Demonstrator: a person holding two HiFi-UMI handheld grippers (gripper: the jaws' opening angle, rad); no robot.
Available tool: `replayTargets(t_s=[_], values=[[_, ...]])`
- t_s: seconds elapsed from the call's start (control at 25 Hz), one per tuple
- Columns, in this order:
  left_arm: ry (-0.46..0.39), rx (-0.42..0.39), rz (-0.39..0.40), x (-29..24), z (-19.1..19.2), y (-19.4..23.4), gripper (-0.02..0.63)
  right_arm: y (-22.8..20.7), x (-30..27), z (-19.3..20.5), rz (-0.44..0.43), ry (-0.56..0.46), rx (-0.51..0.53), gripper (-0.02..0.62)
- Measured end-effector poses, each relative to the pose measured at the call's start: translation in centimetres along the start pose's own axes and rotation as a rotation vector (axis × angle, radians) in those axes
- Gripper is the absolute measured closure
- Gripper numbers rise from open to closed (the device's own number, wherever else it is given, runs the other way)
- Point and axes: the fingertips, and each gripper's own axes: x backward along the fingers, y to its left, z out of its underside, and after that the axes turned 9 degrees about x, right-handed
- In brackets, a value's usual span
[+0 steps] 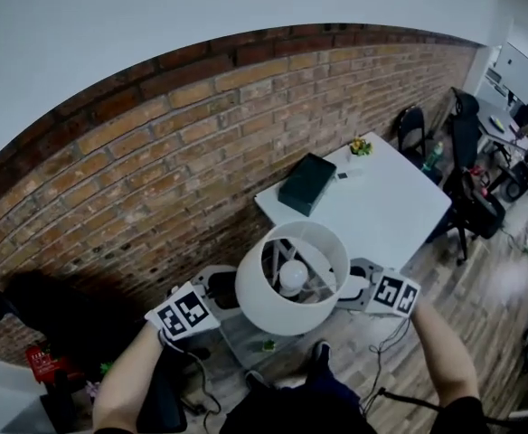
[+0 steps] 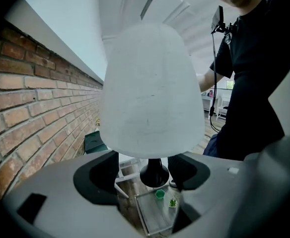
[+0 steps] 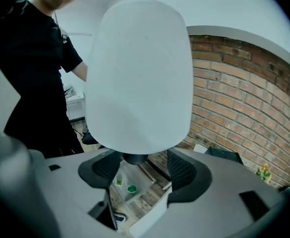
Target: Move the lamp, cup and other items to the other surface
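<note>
I have the lamp (image 1: 291,278) up in the air, pinched by its white shade between my two claws. My left claw (image 1: 217,297) is against the shade's left side and my right claw (image 1: 356,284) against its right. In the left gripper view my left claw (image 2: 145,175) stands wide open. The shade (image 2: 150,93) sits just above the jaws and the black base hangs between them, touching neither. The right gripper view shows my right claw (image 3: 137,170) open the same way under the shade (image 3: 140,78). Far below lie a green cup (image 2: 159,194) and a small plant (image 2: 173,202) on a low table (image 2: 152,219). Farther along the brick wall (image 1: 155,170) stands a white table (image 1: 400,211) carrying a dark box (image 1: 306,183).
</note>
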Motion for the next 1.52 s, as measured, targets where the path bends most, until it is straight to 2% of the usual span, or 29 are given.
replayTargets(t_s=[0.28, 0.68, 1.04, 1.36, 1.52], values=[[0.039, -0.019, -0.018, -8.1, -4.2, 1.5, 0.304, -4.5, 5.6, 5.4, 0.029, -0.005, -0.02, 0.296], [0.033, -0.028, -0.052, -21.1, -11.8, 5.6, 0.304, -14.6, 13.3, 14.7, 0.029, 0.024, -0.002, 0.296], [0.08, -0.017, -0.08, -30.9, -13.5, 9.8, 0.305, -21.6, 16.4, 21.6, 0.031, 0.065, -0.017, 0.302], [0.143, -0.053, -0.057, -36.2, -13.2, 13.3, 0.305, -25.2, 16.6, 25.9, 0.057, 0.084, -0.067, 0.305], [0.152, -0.061, -0.057, -38.3, -13.1, 14.7, 0.305, -26.9, 16.1, 27.9, 0.063, 0.111, -0.058, 0.306]])
